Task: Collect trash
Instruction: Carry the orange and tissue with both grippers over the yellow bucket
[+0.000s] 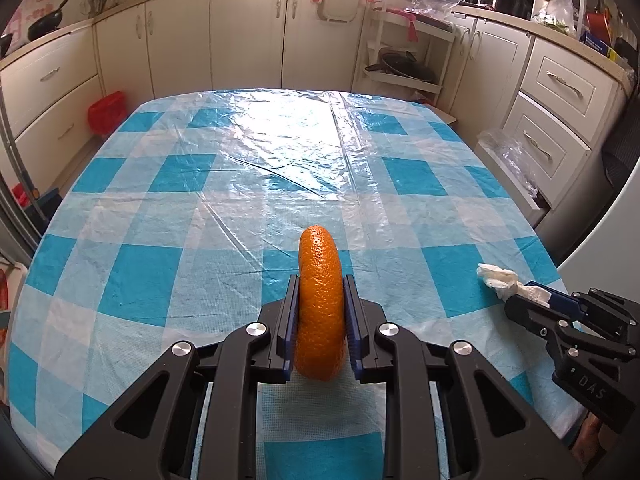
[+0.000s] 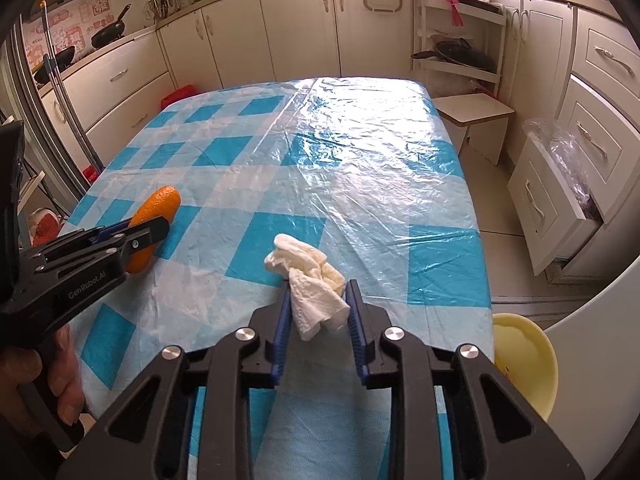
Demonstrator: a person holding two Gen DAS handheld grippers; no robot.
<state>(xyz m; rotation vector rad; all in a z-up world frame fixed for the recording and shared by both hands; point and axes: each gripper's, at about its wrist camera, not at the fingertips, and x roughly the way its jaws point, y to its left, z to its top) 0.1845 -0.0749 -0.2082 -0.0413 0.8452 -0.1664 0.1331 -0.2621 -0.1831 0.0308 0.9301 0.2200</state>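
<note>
My left gripper (image 1: 320, 280) is shut on a curved piece of orange peel (image 1: 320, 304) and holds it upright just above the blue-and-white checked tablecloth (image 1: 200, 200). The peel (image 2: 154, 216) and left gripper (image 2: 132, 236) also show at the left of the right wrist view. My right gripper (image 2: 318, 286) is shut on a crumpled white paper tissue (image 2: 310, 280) near the table's right front edge. The tissue (image 1: 500, 280) and right gripper (image 1: 532, 300) appear at the right of the left wrist view.
A yellow bowl (image 2: 528, 360) sits below the table's right front edge. A small white stool (image 2: 472, 112) stands by the far right corner. An open drawer with a plastic bag (image 2: 560, 148) juts out at right. Kitchen cabinets (image 1: 240, 32) ring the table.
</note>
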